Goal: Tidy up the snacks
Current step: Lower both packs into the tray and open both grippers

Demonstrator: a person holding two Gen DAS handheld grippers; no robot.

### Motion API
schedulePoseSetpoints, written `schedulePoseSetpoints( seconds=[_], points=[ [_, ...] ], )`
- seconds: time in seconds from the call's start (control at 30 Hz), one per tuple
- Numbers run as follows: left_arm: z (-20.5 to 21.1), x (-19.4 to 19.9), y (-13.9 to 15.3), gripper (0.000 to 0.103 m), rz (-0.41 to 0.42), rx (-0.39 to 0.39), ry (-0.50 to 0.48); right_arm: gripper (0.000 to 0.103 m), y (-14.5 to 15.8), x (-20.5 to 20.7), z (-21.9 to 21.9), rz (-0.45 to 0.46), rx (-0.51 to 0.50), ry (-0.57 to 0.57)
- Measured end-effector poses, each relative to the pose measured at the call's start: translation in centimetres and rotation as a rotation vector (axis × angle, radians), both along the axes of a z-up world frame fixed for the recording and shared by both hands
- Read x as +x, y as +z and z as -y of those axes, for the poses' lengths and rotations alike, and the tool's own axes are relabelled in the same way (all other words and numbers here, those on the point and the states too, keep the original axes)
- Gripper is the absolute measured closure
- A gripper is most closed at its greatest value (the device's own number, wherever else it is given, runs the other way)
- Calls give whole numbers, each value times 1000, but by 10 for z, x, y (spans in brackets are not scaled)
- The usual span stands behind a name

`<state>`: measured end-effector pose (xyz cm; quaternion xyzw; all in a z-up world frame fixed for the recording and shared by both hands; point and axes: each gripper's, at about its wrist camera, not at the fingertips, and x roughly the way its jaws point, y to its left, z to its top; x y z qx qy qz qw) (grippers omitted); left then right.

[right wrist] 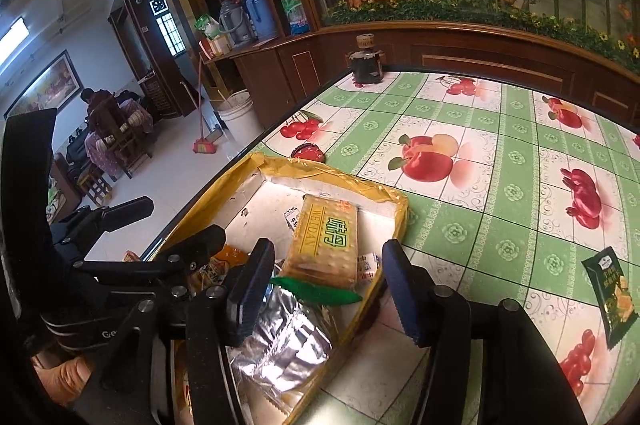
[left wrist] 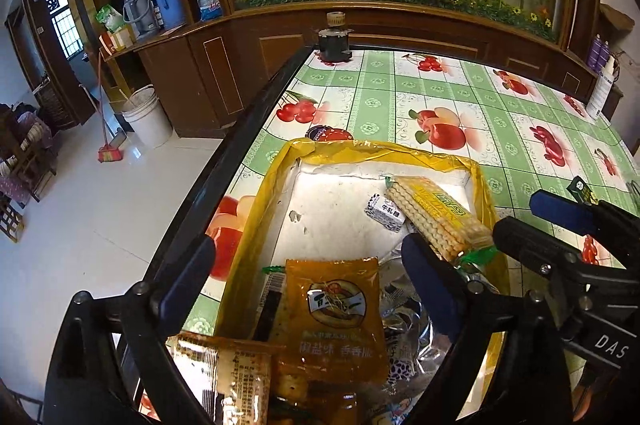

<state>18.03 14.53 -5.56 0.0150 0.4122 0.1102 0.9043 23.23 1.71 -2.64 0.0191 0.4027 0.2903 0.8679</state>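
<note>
Left gripper (left wrist: 308, 285) jaws wide open, empty, above orange snack pouch (left wrist: 334, 321) in yellow-lined box (left wrist: 280, 169). Right gripper (right wrist: 328, 289) jaws half open, empty, by cracker pack (right wrist: 326, 241). Crackers light, brittle: grip long sides gently. Green packet (right wrist: 610, 295) waits on surface (right wrist: 500, 145)

Snack box (left wrist: 256, 225) sits at the table (left wrist: 500, 97) edge, cracker pack (left wrist: 436, 215) inside toward 2 o'clock, orange packet (left wrist: 336, 321) at 6. Small bottle (left wrist: 334, 41) way off at 12, green packet (right wrist: 610, 299) out on the table at 3.
</note>
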Motion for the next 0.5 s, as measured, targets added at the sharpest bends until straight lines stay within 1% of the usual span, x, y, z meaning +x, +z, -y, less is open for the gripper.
schedulePoseSetpoints(
  seconds=[0.03,0.07,0.2,0.3,0.5],
  points=[
    [1,-4,2,4,5,-2,-5,39,1,-3,4,4,2,-5],
    [2,-6,3,0,9,-1,-7,37,3,-7,8,8,3,-8],
    [8,-21,10,0,24,-6,-18,33,11,-21,25,20,15,-29],
    [14,-31,13,0,28,-9,-34,23,15,-34,37,29,17,-38],
    [30,-52,24,0,50,-30,-60,22,20,-61,63,36,24,-60]
  ],
)
